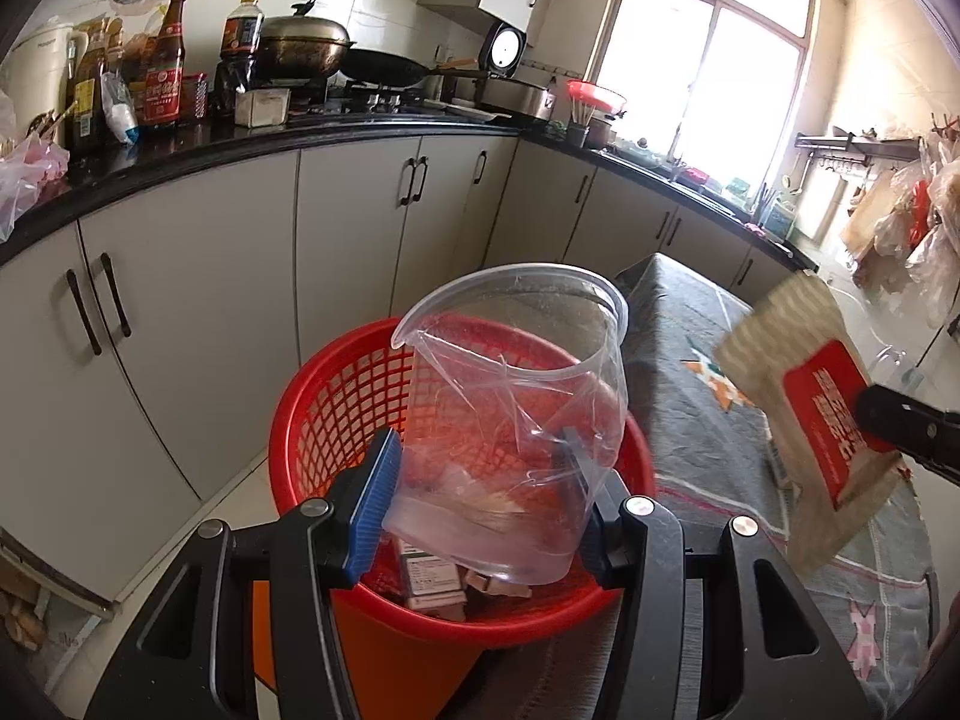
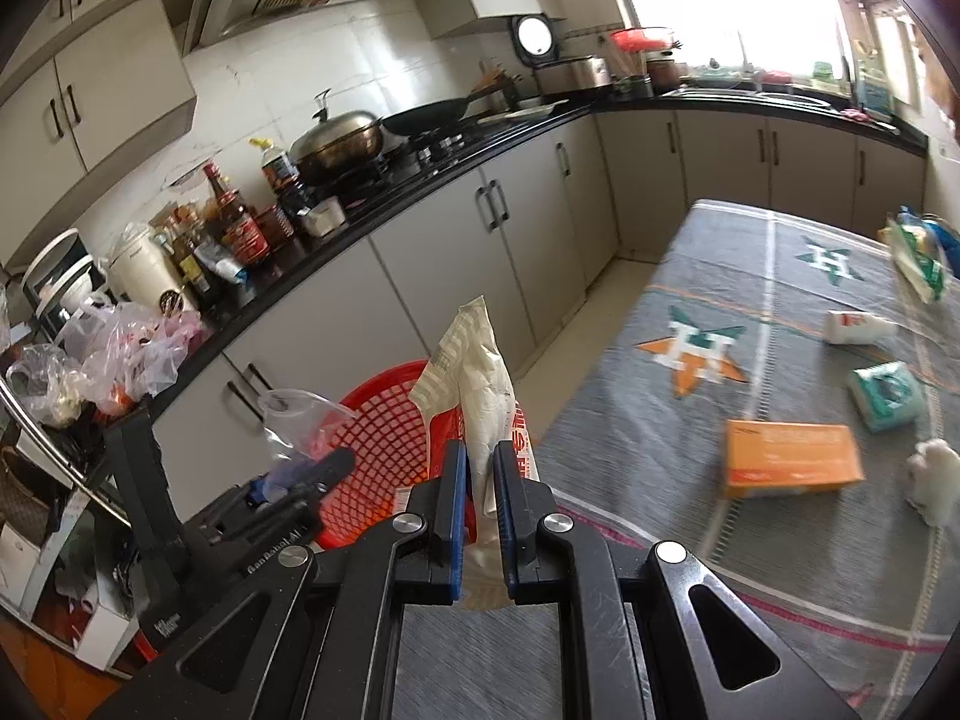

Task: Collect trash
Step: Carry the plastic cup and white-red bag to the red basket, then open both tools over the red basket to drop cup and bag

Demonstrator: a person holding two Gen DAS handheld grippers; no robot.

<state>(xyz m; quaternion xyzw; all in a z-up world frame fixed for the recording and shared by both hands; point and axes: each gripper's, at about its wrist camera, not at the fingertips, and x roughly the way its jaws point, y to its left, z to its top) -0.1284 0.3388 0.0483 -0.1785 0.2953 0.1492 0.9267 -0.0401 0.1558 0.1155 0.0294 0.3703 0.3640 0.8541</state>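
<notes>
A lidded wok (image 1: pixel 303 45) and a black pan (image 1: pixel 384 69) are sitting on the black counter (image 1: pixel 180 150). Sauce bottles (image 1: pixel 165 60) are standing left of the wok, and pale cabinets (image 1: pixel 354 222) are running beneath the counter.

Kitchen: pale cabinets (image 1: pixel 198 276) under a black counter (image 1: pixel 384 126) (cluttered), bright window (image 1: pixel 702 60) ahead-right, white-tiled wall (image 2: pixel 372 60).

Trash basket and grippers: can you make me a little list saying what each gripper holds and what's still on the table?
left gripper: shut on clear plastic cup, above the red basket
right gripper: shut on paper packet
basket contents: small boxes and scraps
table: orange box, green box, white bottle, other litter
</notes>
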